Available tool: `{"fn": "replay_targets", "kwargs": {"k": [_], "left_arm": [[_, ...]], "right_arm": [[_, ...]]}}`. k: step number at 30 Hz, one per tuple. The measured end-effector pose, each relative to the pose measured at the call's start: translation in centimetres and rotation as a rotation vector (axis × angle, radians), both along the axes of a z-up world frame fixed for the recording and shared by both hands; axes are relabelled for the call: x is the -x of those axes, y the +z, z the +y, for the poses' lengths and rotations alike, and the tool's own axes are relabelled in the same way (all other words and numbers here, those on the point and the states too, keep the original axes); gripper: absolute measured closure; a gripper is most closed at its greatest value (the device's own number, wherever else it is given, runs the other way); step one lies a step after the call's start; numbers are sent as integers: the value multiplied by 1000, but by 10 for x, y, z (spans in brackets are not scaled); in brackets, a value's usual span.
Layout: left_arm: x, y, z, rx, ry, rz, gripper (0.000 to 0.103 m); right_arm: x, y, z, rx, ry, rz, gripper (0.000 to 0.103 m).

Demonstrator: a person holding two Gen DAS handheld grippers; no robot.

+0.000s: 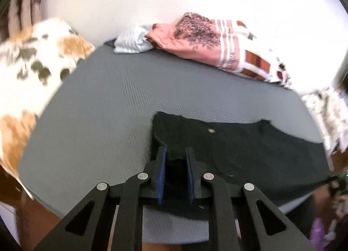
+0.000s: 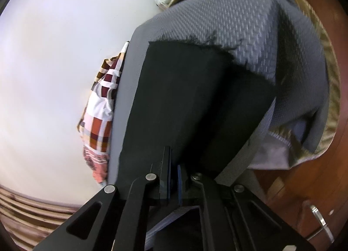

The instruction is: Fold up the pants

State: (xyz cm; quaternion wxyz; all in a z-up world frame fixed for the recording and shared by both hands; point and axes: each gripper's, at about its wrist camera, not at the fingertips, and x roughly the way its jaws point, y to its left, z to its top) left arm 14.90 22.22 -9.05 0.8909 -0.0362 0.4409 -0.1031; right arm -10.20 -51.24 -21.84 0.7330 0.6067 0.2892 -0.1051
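Black pants (image 1: 250,153) lie on a grey ribbed bed cover (image 1: 113,103), waistband with a metal button toward the back. My left gripper (image 1: 176,153) is shut on the pants' waist corner at the left, black fabric bunched between its blue pads. In the right wrist view the pants (image 2: 180,103) stretch away as two legs with frayed hems at the far end. My right gripper (image 2: 174,164) is shut on the near edge of the pants, its blue pads nearly together around the cloth. The grey cover (image 2: 271,39) drapes over the bed's corner there.
A pink patterned pillow (image 1: 195,37) and a checked cloth (image 1: 261,63) lie along the white wall at the back. A white and orange floral pillow (image 1: 28,72) sits at the left. Wooden bed frame and floor (image 2: 315,174) show at the right, beyond the bed's edge.
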Motion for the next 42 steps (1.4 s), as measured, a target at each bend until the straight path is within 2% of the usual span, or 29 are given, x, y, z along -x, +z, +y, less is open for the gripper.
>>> {"fn": "replay_targets", "kwargs": {"k": [2,3,6,7,9,10,15,17,23,25,27,33,35,37,38,39,42], "left_arm": [[-8,-24,4,-8,1,66,85],[-8,-43,3,-41,-6,107,85],[5,-71,-2,-75,-8,120,85],[9,-76,0,-62,4,114,85],[13,-76,9,3,36,97,86],[12,-76,10,11,43,98,85],[14,-74,0,-43,29,85,86],[15,-73,-2,-46,28,86,86],[17,-72,-3,-36,36,91,85],[17,-72,-3,-38,32,90,84],[17,-73,-2,-34,30,89,84],[17,-74,2,-13,43,89,82],[18,-74,2,-18,44,83,80],[20,-73,2,-26,50,76,72],[21,-72,4,-36,63,76,67],[22,-71,6,-44,76,75,58],[27,-61,16,-65,127,44,40]], "right_arm": [[-1,1,2,11,9,2,98],[-1,-1,1,4,10,3,99],[1,-4,-2,-24,5,-7,99],[1,-4,-2,-20,11,-8,99],[0,-3,-4,-26,11,-14,96],[2,-4,-6,-37,3,-21,96],[15,-9,-18,-96,-61,-39,95],[21,-5,-22,-70,-75,-26,98],[26,25,-21,68,-2,10,100],[33,14,-25,39,-12,48,100],[38,1,-27,-18,-31,44,101],[40,-4,-31,-85,-42,4,101],[41,-1,-33,-61,-34,21,101],[46,3,-37,-39,-56,51,97],[52,5,-41,-27,-89,71,92],[62,10,-48,4,-136,104,92],[75,41,-54,169,-224,181,91]]}}
